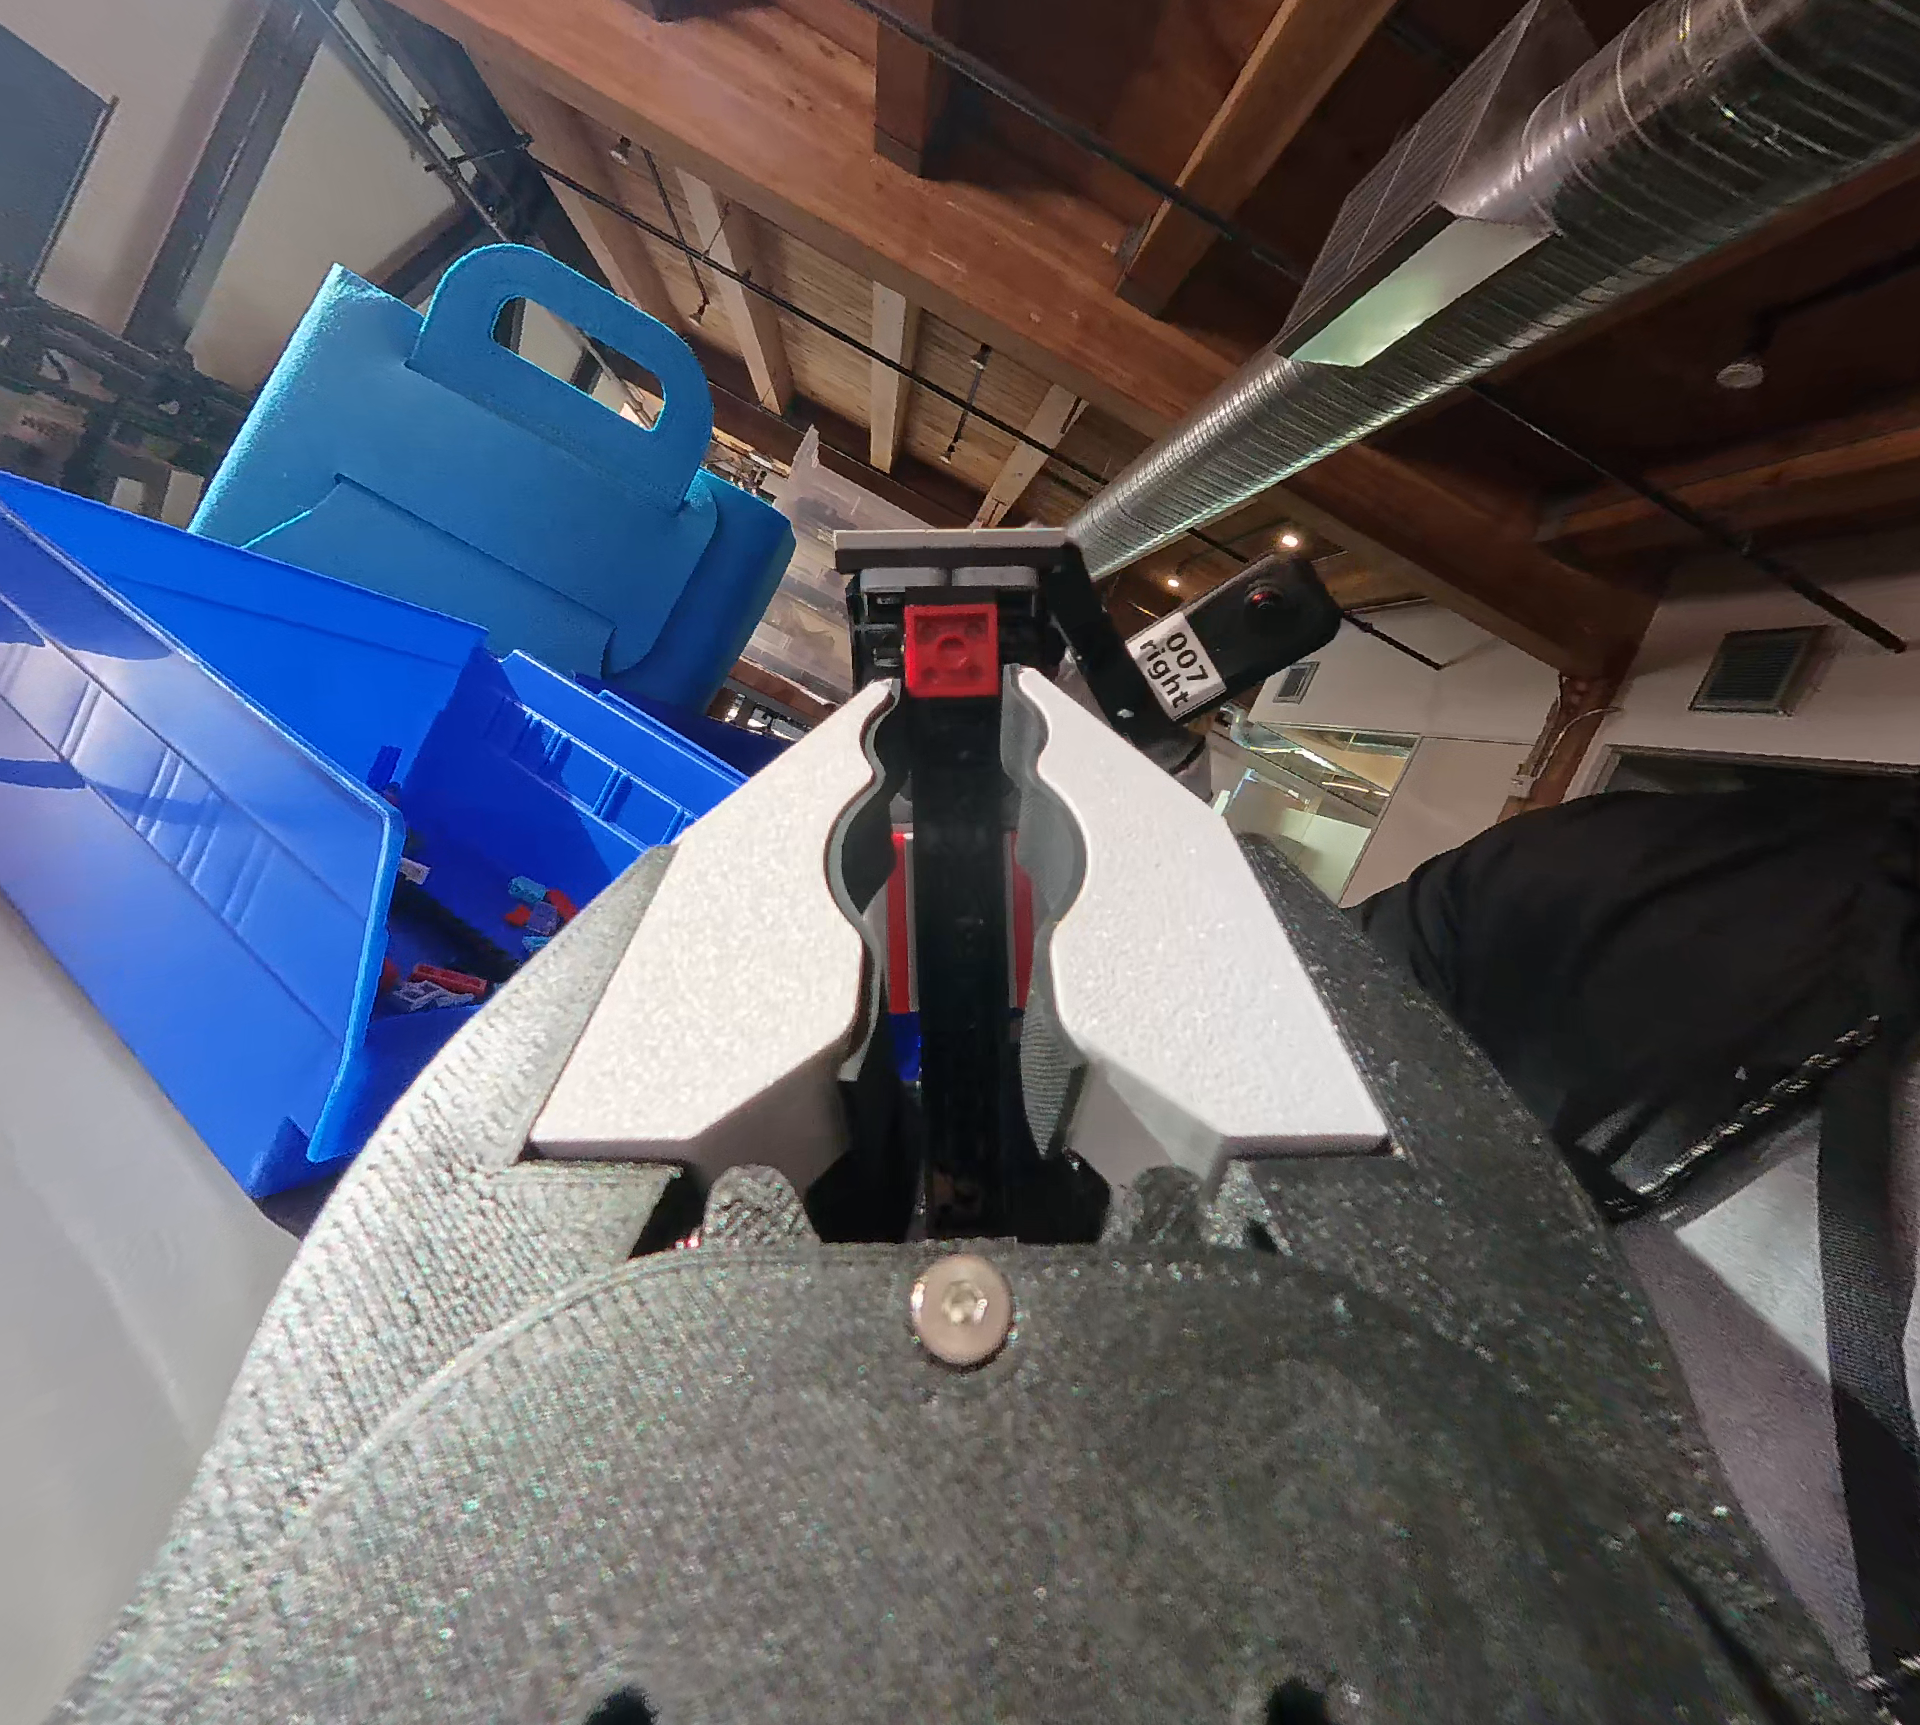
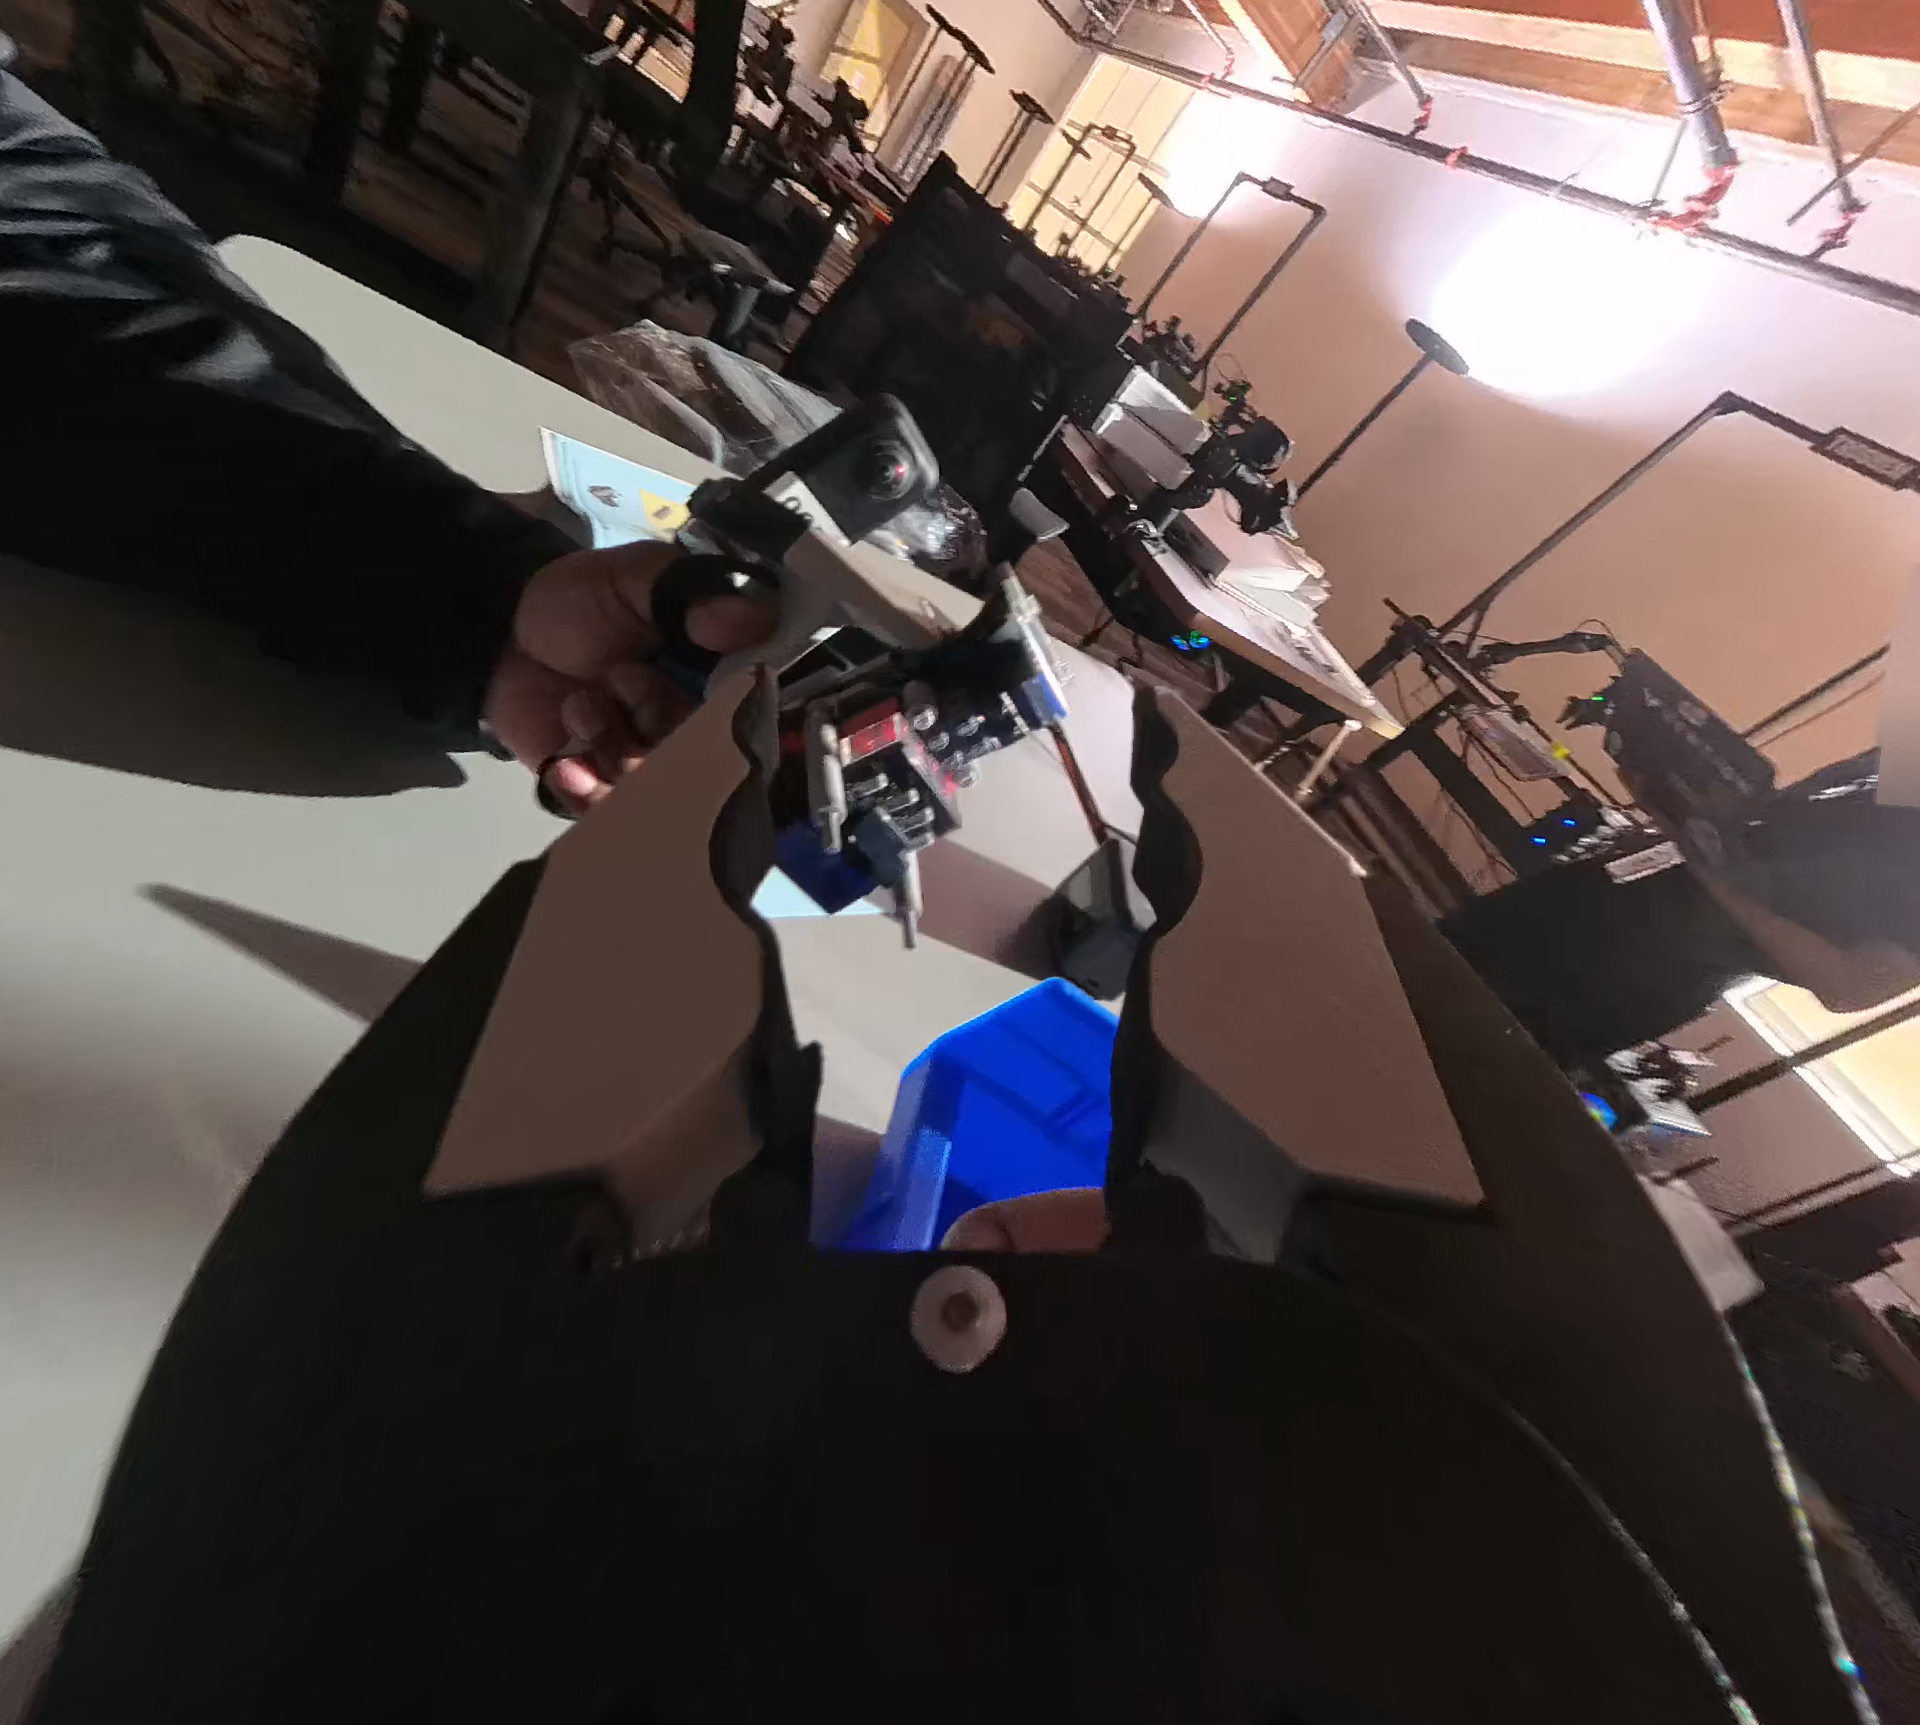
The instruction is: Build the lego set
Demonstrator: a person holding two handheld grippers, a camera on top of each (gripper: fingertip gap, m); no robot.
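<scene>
The left gripper held the partly built lego model pinched lengthwise between nearly shut fingers, just ahead of the right gripper, whose 2 fingers stood wide and empty.

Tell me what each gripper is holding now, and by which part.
The left gripper is shut on the black, red and blue lego model, gripping its long black middle section. The right gripper is open and holds nothing.
</scene>
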